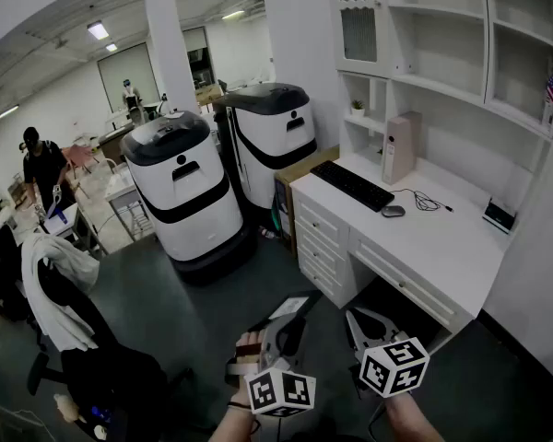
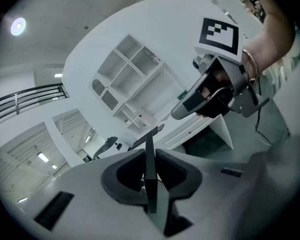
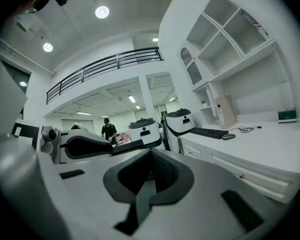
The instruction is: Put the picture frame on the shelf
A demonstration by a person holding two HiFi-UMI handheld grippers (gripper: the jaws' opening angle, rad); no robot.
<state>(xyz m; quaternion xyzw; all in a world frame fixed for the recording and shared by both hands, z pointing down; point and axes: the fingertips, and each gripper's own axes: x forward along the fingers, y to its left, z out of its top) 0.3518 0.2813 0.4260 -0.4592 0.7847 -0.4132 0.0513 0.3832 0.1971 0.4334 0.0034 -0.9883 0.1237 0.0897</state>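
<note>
Holds the picture frame (image 1: pixel 278 308) well short of the shelf (image 1: pixel 442 86), pinched edge-on in the left gripper (image 2: pixel 150 180). Clamps both jaws on the thin dark panel, with most of it standing out ahead of the tips. Hangs the right gripper (image 3: pixel 149 180) just to the right of the left one, jaws pressed together on nothing.

Reads as the approach step, with placing not yet begun. Calls next, most likely, for closing on the desk (image 1: pixel 433 247), raising the frame above the desktop and setting it upright in an open bay. Asks for some care too, given so narrow a pinch on so flat a thing.

Ahead and to the right of both claws: white desk with drawers, bearing a keyboard (image 1: pixel 353 184), a mouse (image 1: pixel 393 211) and an upright beige box (image 1: pixel 401 145). Above that, white shelf bays, mostly bare apart from a small plant (image 1: pixel 357 107) and a small flag (image 1: pixel 549 88). Ahead and to the left: two tall white-and-black machines (image 1: pixel 189 191) on a dark floor (image 1: pixel 194 311). Far off to the left, a chair (image 1: pixel 60 288) draped in white cloth and, well beyond, a person (image 1: pixel 42 168) in dark clothes.
</note>
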